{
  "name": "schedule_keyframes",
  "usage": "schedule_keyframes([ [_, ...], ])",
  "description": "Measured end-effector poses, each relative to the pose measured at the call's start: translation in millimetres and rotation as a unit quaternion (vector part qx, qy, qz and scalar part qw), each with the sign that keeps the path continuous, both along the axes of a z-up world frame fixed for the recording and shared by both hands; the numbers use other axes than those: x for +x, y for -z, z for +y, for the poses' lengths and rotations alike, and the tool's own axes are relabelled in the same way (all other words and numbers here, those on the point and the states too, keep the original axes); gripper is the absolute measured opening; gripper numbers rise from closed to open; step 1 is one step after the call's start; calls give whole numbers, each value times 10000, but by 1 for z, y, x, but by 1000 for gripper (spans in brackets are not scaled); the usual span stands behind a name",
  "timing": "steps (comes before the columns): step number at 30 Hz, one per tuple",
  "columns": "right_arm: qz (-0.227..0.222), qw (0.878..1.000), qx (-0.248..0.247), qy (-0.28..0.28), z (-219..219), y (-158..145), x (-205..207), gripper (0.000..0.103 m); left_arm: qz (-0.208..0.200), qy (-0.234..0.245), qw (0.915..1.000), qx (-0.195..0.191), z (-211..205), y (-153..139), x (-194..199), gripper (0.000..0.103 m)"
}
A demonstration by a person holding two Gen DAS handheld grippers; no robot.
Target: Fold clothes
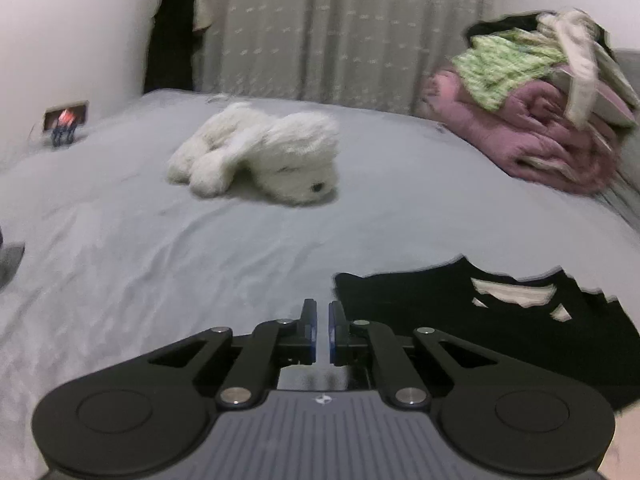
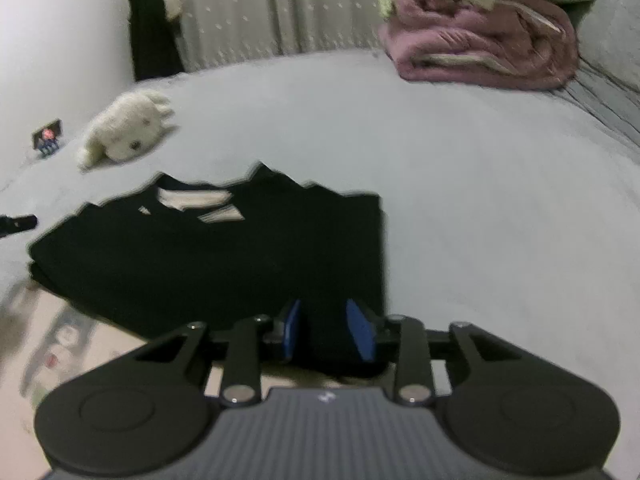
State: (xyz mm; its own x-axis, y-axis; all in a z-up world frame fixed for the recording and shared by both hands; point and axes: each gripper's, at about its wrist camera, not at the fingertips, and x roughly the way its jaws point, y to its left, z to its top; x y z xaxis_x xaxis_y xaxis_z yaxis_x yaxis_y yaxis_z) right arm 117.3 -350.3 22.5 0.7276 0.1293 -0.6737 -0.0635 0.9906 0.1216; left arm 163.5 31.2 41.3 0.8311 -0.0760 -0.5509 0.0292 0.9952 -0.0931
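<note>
Nearest us, our right hand-held gripper (image 2: 328,330) has its jaws apart over the near edge of the one black garment (image 2: 216,248), gripping nothing. Our left hand-held gripper (image 1: 322,330) is closed and empty beside it. The garment lies folded on the bed (image 2: 480,200), apparently finished. Farther off: one plush toy (image 1: 260,152) and one blanket pile (image 1: 548,120).

No readable text, number or brand name shows in either view. The only sign is a small pale emblem (image 1: 321,399) on each gripper's ribbed grey housing, at six o'clock, too small to make out.
</note>
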Motion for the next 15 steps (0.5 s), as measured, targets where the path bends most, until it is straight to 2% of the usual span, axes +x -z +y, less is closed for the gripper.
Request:
schedule_keyframes([
  [3,13,9997,55,-231,14,-1,3,30,3,397,9991,161,-19,6,-4,10],
  [5,258,9992,-136,-275,22,10,6,30,176,514,9981,288,-27,15,-3,10],
  [7,197,9989,-283,-304,27,12,5,30,376,609,9967,393,-32,24,-4,10],
  [10,198,9984,-388,-358,30,9,3,31,371,716,9952,557,-32,30,-9,10],
  [15,186,9974,-484,-496,40,12,3,35,508,665,9962,254,-27,29,-7,10],
])
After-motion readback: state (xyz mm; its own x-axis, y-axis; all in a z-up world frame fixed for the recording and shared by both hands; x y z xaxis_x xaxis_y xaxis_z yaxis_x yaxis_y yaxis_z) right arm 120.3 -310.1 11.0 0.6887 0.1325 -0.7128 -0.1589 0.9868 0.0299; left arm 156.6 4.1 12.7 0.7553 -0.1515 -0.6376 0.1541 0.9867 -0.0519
